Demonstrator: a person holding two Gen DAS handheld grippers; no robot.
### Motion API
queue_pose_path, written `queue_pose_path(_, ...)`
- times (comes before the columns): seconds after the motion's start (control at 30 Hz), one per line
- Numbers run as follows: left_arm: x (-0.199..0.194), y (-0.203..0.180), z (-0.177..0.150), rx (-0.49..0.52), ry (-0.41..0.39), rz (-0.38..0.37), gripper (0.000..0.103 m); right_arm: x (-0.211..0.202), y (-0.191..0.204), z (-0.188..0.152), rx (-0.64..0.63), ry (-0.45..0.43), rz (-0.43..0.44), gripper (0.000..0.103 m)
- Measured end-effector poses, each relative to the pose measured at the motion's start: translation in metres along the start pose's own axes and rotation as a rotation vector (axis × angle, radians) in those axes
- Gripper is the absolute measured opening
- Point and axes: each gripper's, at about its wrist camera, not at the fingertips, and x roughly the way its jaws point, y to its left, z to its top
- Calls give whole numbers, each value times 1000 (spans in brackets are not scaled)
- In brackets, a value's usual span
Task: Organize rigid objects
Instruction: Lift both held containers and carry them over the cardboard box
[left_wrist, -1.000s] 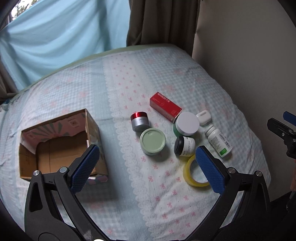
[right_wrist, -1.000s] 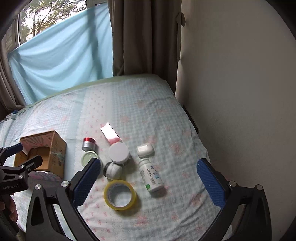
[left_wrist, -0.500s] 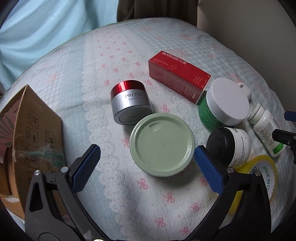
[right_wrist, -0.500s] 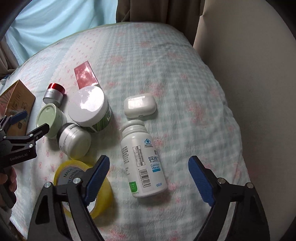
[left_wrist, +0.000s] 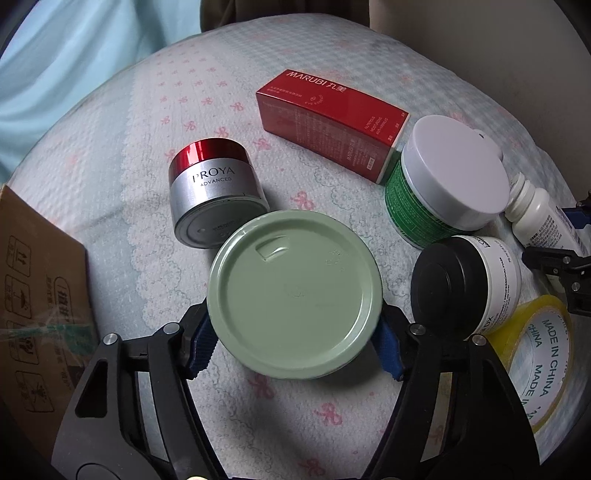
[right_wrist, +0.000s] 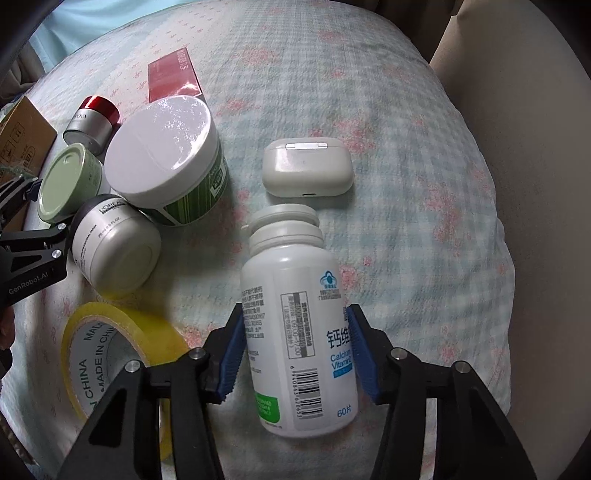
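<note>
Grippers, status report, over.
Left gripper closing on green jar. Right gripper shut on white bottle. Black-lidded jar crowds green jar's right.

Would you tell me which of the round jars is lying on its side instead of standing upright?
The black-lidded L'Oreal jar lies tipped over, its base facing sideways. The green-lidded jar, white-lidded green tub and red-capped Proya jar stand.

Readable: "MARUBI" on the red carton (left_wrist: 332, 123), "PROYA ADVANCED" on the red-capped silver jar (left_wrist: 214, 190), "MADE IN CHINA" inside the yellow tape roll (left_wrist: 535, 365), and "L'ORÉAL" on the black-lidded white jar (right_wrist: 114, 245). On the white pill bottle (right_wrist: 299, 332), lying on its side: "Calcium Vitamin D", "60", Chinese characters and a barcode with digits too small to make out. "GenRobot.AI" along the black frame of the left gripper (right_wrist: 35, 206).
</note>
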Motion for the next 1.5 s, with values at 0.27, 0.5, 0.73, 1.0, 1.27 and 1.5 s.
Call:
queue_pose_path(0.27,-8,-1,0,-1,-13,15,67,-2,-1,-2,19,-21,2,48)
queue_pose_path(0.5,-50,2,11,-21,-65,20,67,-27,-6,-5,67,-77,14,48)
queue_pose_path(0.73,-146,22,30,-82,-131,26,67,-108,5,2,72,-162,19,48)
queue_pose_path(1.0,-267,82,34,-170,-191,40,67,-223,55,23,30,-261,41,48)
queue_pose_path(1.27,-340,178,-1,-232,-203,80,67,-282,143,51,25,-309,142,48)
queue_pose_path(1.5,-341,273,-47,-254,-143,81,67,-290,242,77,66,-283,235,48)
